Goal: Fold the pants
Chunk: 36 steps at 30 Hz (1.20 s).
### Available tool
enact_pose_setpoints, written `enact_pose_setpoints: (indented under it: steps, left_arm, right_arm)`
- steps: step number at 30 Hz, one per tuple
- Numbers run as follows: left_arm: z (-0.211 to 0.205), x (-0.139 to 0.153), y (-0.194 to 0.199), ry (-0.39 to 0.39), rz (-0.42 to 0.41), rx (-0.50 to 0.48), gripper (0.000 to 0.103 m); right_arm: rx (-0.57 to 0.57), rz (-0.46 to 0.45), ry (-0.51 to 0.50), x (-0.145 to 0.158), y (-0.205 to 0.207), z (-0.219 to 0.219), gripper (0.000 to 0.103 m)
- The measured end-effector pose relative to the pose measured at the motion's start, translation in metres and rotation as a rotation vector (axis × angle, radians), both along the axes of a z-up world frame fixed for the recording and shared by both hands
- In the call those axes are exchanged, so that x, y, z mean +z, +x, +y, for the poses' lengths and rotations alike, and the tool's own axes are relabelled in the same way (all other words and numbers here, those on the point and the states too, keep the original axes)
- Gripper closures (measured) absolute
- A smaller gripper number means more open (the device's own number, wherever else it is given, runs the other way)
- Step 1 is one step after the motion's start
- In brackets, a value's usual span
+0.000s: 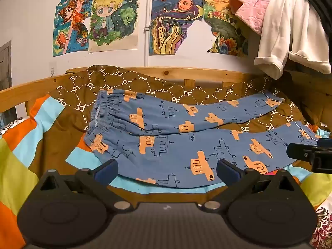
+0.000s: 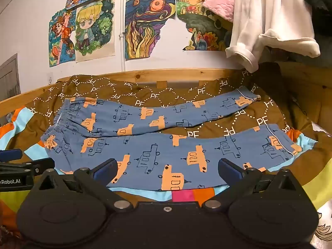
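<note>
Mid-frame on the bed: pants spread flat, legs splayed rightward. Left tongs and right tongs agape, empty. Best pinch near leg's edge; lift evenly onto far leg.

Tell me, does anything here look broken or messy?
Yes. The swirly-sky drawing on the wall is torn: its lower right corner is missing, leaving a jagged edge. The landscape drawing beside it is ripped too. The pants lie flat, legs spread apart, not yet folded.
</note>
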<state>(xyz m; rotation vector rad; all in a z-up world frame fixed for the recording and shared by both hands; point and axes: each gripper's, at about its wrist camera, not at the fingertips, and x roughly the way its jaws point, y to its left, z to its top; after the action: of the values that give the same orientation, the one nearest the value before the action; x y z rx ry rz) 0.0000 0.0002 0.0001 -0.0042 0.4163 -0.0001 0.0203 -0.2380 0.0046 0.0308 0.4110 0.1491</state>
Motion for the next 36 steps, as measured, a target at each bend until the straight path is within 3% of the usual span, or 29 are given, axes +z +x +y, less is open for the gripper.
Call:
enact_pose_setpoints:
  steps: [36]
  left_arm:
    - [0.0027,0.0002,0.0043,0.0,-0.004,0.001,0.0]
  right_arm:
    - [-0.002,0.009,-0.001,-0.0017,0.0006,-0.0017,0.001]
